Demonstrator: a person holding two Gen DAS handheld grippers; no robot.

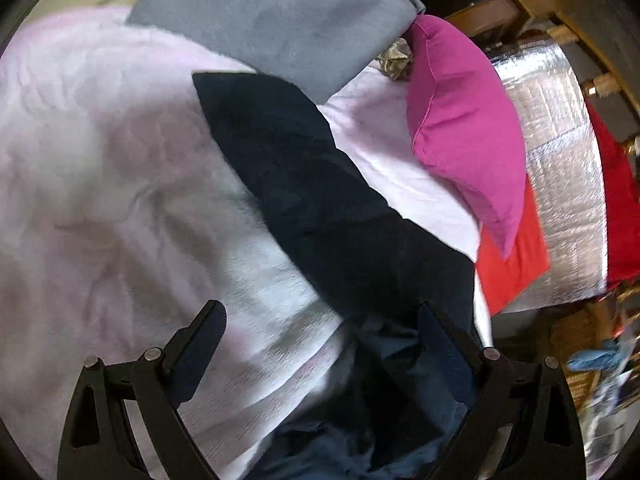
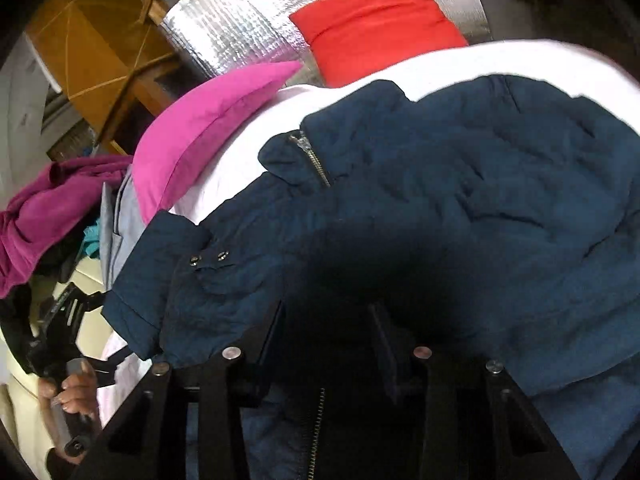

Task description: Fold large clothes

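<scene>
Lying on pale sheet [image 2: 440, 64]: navy jacket [image 2: 460, 184], crumpled.

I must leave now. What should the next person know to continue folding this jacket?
Left gripper: open, jaws wide, over the sleeve lying on the white sheet.
Right gripper: jaws partly apart above the navy jacket; shadow hides whether they pinch cloth.
Jacket lies rumpled on the sheet, zipper up, beside the pink pillow.
Done: laid out; no finished fold shows.
Left: probably fold the sleeves in, then the body.
</scene>
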